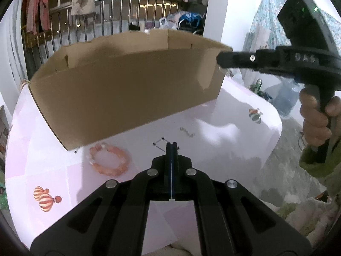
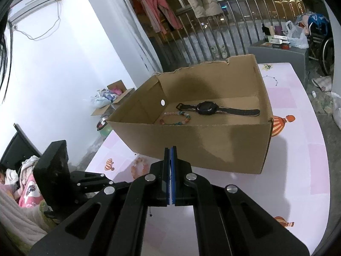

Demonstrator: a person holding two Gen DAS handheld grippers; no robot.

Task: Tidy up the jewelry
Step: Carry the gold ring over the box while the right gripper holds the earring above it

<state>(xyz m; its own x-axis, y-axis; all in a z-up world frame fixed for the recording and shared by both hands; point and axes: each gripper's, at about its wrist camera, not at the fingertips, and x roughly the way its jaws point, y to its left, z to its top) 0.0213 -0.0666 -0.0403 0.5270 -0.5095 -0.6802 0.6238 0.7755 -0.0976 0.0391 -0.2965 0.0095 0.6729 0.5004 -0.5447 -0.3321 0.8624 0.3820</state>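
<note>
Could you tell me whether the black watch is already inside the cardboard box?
Inside. The black watch lies flat on the cardboard box's floor, beside a beaded bracelet.

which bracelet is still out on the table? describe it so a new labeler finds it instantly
Start at the open cardboard box on the pink table. Just outside its near corner lies a ring of chunky orange-pink beads, the orange bracelet. Unlike the multicoloured bracelet and the black watch inside the box, it is one colour family and sits on the tabletop.
</note>
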